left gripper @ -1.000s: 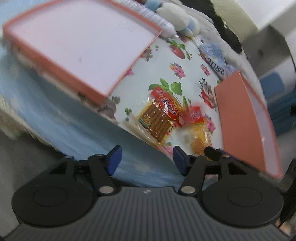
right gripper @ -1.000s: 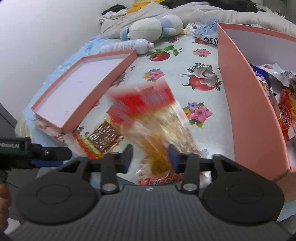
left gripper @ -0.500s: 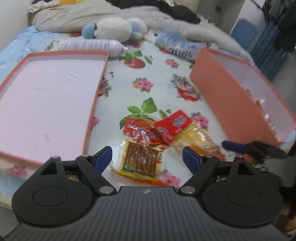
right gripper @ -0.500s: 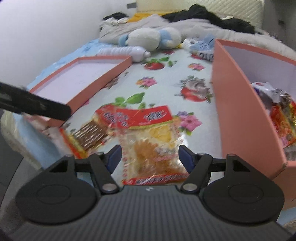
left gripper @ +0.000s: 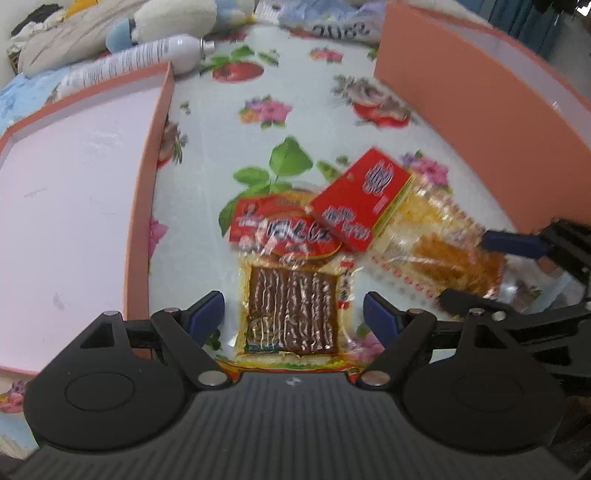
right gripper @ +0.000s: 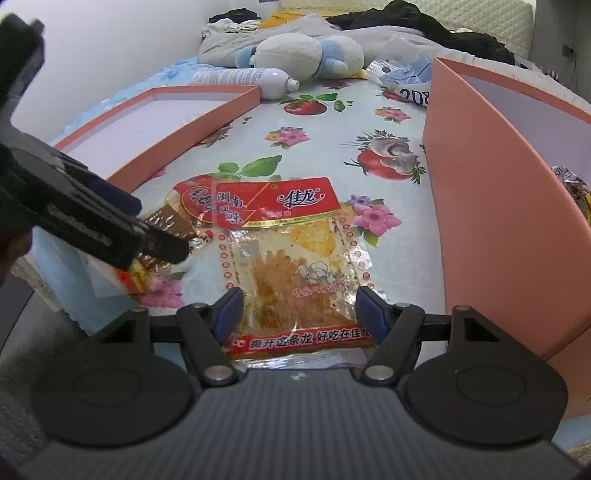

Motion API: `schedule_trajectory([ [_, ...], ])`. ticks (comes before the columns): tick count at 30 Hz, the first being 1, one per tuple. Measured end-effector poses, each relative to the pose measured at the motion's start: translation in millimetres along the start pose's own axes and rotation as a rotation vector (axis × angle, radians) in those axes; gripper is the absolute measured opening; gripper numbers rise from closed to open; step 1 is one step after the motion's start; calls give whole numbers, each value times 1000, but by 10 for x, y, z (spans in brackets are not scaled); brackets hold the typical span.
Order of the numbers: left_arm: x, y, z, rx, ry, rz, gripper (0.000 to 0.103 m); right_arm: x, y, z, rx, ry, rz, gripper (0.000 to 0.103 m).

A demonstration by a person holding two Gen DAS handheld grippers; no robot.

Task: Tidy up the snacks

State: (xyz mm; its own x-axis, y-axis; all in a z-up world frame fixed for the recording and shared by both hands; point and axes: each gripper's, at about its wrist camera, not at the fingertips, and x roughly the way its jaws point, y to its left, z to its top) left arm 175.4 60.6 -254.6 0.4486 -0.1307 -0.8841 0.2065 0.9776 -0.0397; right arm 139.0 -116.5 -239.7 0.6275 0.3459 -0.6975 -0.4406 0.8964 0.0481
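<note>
Two snack packets lie overlapping on the flowered cloth. The brown-strip packet [left gripper: 293, 295] with a red label lies between the fingers of my open left gripper [left gripper: 293, 319]. The yellow-filled packet [right gripper: 295, 266] with a red header lies between the fingers of my open right gripper [right gripper: 299, 314], its header over the brown packet's top [right gripper: 184, 206]. In the left wrist view the yellow packet [left gripper: 424, 236] lies to the right, with the right gripper's fingers [left gripper: 513, 243] around its end. The left gripper [right gripper: 140, 236] shows at the left in the right wrist view.
An empty orange box lid [left gripper: 155, 177] lies at the left. An orange box [right gripper: 480, 192] holding several snacks stands at the right. A white spray bottle [right gripper: 240, 77], a plush toy [right gripper: 295, 55], bedding and a crumpled bag [left gripper: 332, 22] lie at the back.
The right gripper let the yellow packet down onto the cloth and opened. Both grippers have moved down closer over their packets, jaws open around them.
</note>
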Motion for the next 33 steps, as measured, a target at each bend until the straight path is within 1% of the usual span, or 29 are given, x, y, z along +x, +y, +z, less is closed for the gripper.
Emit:
schedule_trajectory([
  [4, 42, -55, -35, 22, -26, 37, 85, 14, 1, -31, 2, 6, 10, 71],
  [6, 48, -83, -28, 33, -31, 42, 82, 21, 18, -20, -6, 13, 7, 71],
  [7, 43, -80, -24, 25, -32, 39, 78, 22, 32, -16, -11, 17, 1, 70],
  [8, 37, -83, -20, 16, -33, 43, 74, 22, 41, -15, -15, 20, -3, 65],
  [9, 31, -97, -26, 18, -35, 47, 72, 20, 51, -5, -24, 22, -4, 59],
  [10, 18, -117, -30, 23, -37, 47, 68, 15, 60, 0, -28, 24, -3, 57],
  [11, 7, -132, -34, 23, -39, 50, 63, 9, 72, 3, -33, 25, -2, 52],
  [12, -3, -143, -35, 19, -39, 49, 62, 2, 88, 5, -41, 25, -3, 48],
  [15, -27, -148, -40, -8, -45, 52, 59, -22, 97, 32, -39, 25, -1, 40],
  [17, -53, -152, -57, -20, -53, 51, 58, -50, 73, 54, -15, 26, 4, 38],
  [22, -152, -90, -92, -123, -59, 23, 58, -188, -36, 110, 82, 10, 4, 34],
  [26, -284, -52, -115, -201, -69, 3, 58, -344, -52, 187, 114, -19, 4, 34],
  [33, -717, -54, -141, -331, -135, -12, 58, -674, -2, 276, 156, -65, 0, 34],
])
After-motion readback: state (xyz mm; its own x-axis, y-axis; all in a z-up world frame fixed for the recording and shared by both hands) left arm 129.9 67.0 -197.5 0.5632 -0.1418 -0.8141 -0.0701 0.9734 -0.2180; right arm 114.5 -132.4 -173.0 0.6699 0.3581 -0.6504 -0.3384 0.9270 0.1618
